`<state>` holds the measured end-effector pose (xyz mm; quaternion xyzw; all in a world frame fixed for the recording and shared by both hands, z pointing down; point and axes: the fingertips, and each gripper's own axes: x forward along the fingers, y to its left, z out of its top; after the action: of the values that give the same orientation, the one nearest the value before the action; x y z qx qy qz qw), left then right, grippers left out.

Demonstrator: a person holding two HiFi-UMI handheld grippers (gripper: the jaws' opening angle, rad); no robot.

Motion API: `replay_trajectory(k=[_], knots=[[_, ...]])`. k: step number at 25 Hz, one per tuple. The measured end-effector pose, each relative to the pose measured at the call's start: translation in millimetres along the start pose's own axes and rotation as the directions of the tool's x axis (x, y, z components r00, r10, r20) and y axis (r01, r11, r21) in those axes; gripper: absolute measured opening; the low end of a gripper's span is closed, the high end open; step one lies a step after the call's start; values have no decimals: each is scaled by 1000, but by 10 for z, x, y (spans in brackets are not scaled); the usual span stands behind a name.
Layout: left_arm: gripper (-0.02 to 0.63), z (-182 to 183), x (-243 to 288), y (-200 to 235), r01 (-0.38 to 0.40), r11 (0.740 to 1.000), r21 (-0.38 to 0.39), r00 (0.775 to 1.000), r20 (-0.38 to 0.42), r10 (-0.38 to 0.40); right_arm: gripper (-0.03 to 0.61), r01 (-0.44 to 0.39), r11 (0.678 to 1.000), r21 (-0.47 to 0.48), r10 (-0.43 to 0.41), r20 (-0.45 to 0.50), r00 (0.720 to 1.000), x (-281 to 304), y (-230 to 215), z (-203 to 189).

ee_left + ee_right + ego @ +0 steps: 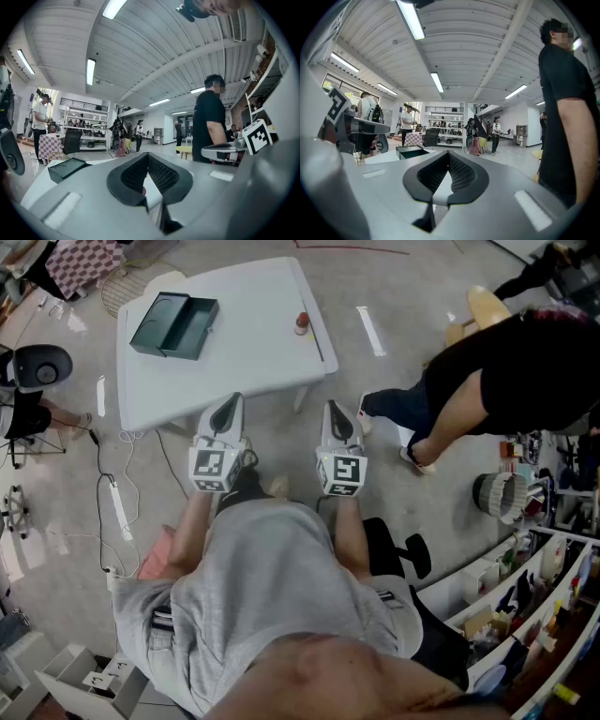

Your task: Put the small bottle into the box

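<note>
"How are the arms held?"

"Both forearms reach forward from the waist, side by side. The left gripper and right gripper point roughly level, just short of the white table. Both have their jaws pressed together on nothing."

"And the small bottle?"

"It stands by the table's right edge, at one o'clock from the left gripper. The open dark green box is at eleven, well apart."

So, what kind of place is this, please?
Probably a large indoor workshop or lab hall: long ceiling strip lights, open storage shelves at the back, and a white table on a bare floor.
</note>
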<state>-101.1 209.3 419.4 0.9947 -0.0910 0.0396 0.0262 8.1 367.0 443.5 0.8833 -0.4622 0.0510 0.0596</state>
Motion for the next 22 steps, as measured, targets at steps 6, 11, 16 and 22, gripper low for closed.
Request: replay_trajectory(k=[6,11,16,22], knots=[[11,13,68,92,1,1000,3,1000,-5,-1,3,4,999,36,-5,18,1000,99,14,40],[11,22,179,192,4,1000,-4,1000,-8,-4,3,6,1000,29,-6,5,1000,239,24,49],[11,31,372,377,10,1000,-20,1000,-15,-10,3,15,999,34,-15,-12,1000,455,5,88],[11,126,736,639,40,999,-27,999,-10,-40,3,46,999,26,-46,-29,999,817,-64,186]])
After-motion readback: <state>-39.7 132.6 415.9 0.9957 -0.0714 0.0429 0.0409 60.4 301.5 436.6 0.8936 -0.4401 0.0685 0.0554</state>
